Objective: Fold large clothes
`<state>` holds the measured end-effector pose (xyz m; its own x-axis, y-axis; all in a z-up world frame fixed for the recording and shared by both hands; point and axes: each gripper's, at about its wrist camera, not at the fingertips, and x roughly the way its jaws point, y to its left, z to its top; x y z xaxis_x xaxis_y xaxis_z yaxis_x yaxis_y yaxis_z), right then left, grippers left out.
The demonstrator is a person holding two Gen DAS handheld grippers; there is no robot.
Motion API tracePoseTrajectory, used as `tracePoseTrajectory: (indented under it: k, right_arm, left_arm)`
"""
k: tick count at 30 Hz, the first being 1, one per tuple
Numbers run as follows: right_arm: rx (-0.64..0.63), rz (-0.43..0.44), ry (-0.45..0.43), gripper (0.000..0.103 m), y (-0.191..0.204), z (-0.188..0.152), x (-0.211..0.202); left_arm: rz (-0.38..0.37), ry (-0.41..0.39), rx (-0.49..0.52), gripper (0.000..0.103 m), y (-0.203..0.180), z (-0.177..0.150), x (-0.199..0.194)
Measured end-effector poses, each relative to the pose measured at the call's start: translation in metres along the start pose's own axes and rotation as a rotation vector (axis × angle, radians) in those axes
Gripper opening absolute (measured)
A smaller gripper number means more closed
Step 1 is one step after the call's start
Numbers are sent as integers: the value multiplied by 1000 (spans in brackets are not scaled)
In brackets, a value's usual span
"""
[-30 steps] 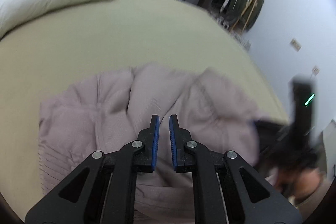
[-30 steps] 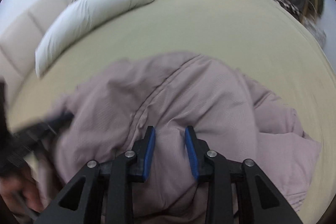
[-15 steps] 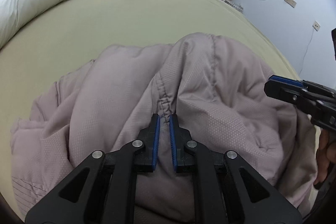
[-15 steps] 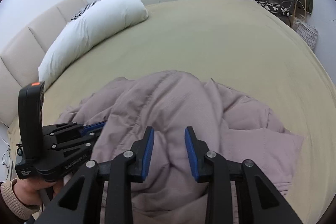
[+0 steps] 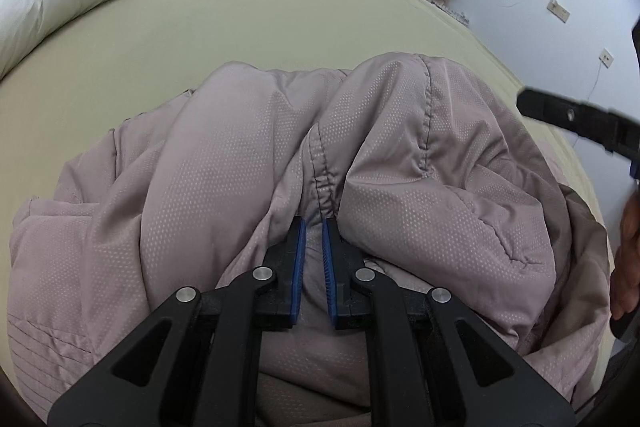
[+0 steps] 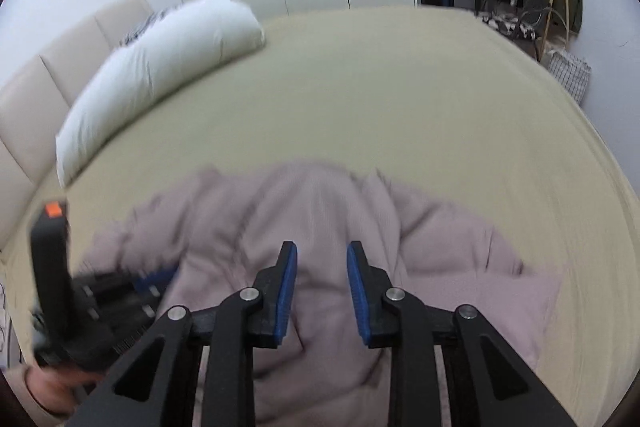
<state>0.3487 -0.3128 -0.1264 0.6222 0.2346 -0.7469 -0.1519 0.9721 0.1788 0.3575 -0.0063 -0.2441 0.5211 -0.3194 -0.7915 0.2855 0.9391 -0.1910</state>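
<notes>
My left gripper (image 5: 314,225) pinches a seam of the mauve jacket (image 5: 248,187) on the bed (image 5: 280,11); my right gripper (image 6: 322,251) hangs unclenched above it.

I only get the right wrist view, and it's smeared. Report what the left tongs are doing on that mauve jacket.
Observer: Left tongs sit nearly closed at a stitched seam of the jacket; grip unclear.
Operator: Describe the fabric there.
Observer: A puffy fold rises on each side of that seam.
Operator: Locate my right tongs.
Observer: One black finger enters from the right, near the jacket's edge.
</notes>
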Motion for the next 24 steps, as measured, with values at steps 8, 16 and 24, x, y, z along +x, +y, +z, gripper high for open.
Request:
tracePoseTrajectory:
  k: [8,16,24]
  right_arm:
    - [-77,-50,58,34,1,-37,52]
    - [1,-86,-137,35,-9,-45,-38]
    - [164,-93,-45,49,-68,-88,3]
  left_arm:
    - [-33,-13,-3,9,2,-8,-13]
    - [28,-197,-49,9,28,-25,-95]
    - [56,-116,-163,10,79,-47,-60]
